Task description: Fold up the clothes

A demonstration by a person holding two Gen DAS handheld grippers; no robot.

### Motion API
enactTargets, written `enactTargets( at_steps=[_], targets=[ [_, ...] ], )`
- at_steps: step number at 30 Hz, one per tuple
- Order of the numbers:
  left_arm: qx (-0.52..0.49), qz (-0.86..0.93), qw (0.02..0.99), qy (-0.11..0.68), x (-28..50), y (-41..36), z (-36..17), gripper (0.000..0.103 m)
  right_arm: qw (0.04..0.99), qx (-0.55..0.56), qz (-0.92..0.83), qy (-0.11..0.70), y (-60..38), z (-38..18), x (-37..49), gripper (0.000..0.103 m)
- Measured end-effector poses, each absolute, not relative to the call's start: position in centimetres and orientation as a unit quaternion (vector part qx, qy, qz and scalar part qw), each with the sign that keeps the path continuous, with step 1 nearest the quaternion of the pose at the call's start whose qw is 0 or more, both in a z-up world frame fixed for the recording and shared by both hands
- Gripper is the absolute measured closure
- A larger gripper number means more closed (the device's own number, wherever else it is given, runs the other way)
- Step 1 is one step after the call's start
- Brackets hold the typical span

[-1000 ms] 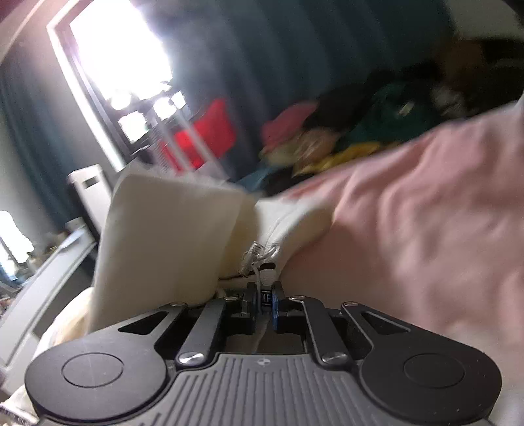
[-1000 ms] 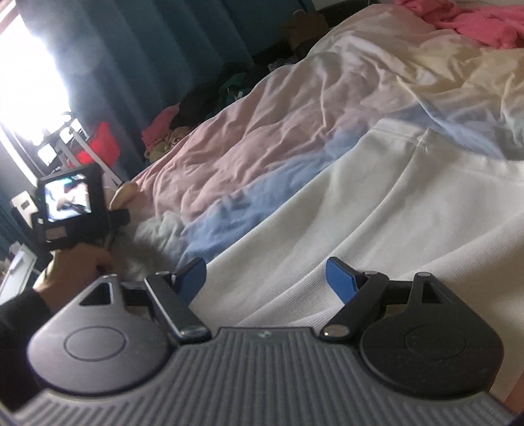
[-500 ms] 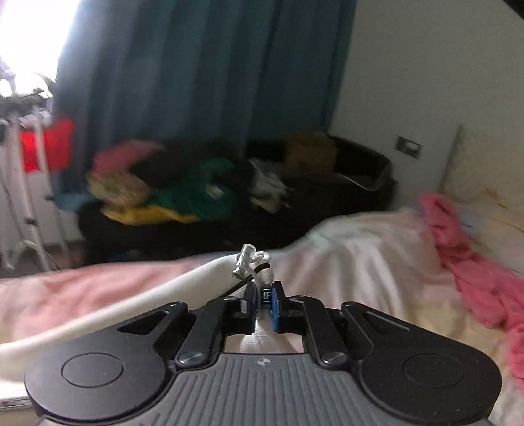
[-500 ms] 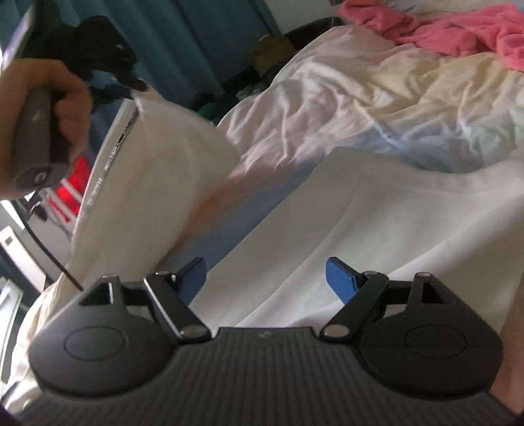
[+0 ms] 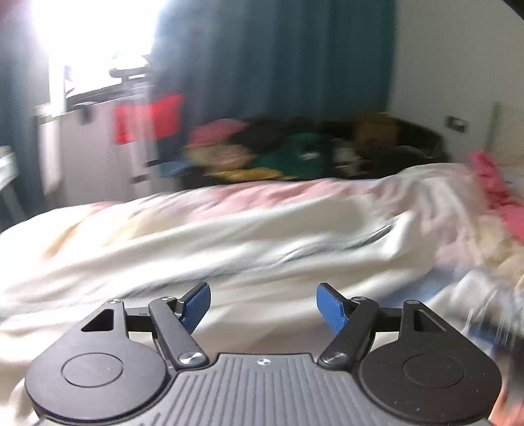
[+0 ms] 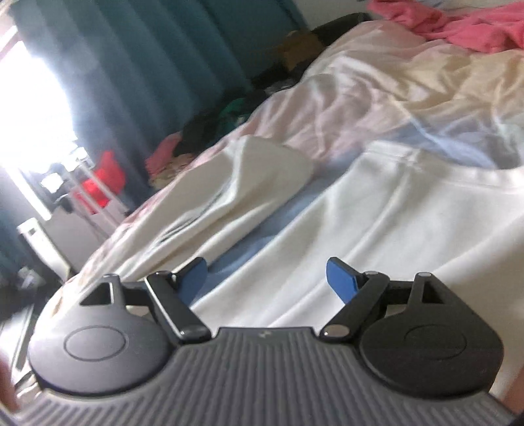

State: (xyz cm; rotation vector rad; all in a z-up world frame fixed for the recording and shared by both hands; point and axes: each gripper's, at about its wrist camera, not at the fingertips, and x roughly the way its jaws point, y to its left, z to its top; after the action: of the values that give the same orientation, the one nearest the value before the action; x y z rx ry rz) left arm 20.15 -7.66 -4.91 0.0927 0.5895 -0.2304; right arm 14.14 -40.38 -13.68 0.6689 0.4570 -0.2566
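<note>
A cream-white garment point(image 6: 376, 229) lies spread over the bed, with one part point(image 6: 242, 183) of it flopped in a loose hump to the left. In the blurred left wrist view the same cream-white garment point(image 5: 229, 249) stretches across the bed. My left gripper point(image 5: 263, 304) hovers above it with its jaws opening and nothing between the blue pads. Over the near edge of the cloth my right gripper point(image 6: 267, 278) stands open, empty too.
The bed's pink, cream and blue duvet point(image 6: 376, 98) lies under the garment. A pink cloth point(image 6: 458, 26) is bunched at the head of the bed. A heap of coloured clothes point(image 5: 278, 154) sits beyond the bed by the teal curtain point(image 5: 278, 59). A red item point(image 6: 104, 183) hangs by the window.
My left gripper, shut on the garment's zipper edge before, swung it across the bed and has let go. The lifted part has dropped onto the bed. The right gripper stayed put.
</note>
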Motion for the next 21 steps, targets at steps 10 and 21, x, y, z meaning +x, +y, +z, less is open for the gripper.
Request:
enactTargets(
  at_steps=[10, 21],
  targets=[
    [-0.059, -0.029, 0.96, 0.271, 9.0, 2.8, -3.0, 0.026, 0.927, 0.286, -0.058, 0.234, -36.8, -11.1, 13.2, 0.026],
    [-0.034, -0.037, 0.962, 0.267, 6.8, 1.3, -4.3, 0.025, 0.941, 0.268, -0.03, 0.207, -35.5, -9.2, 10.8, 0.026]
  ],
)
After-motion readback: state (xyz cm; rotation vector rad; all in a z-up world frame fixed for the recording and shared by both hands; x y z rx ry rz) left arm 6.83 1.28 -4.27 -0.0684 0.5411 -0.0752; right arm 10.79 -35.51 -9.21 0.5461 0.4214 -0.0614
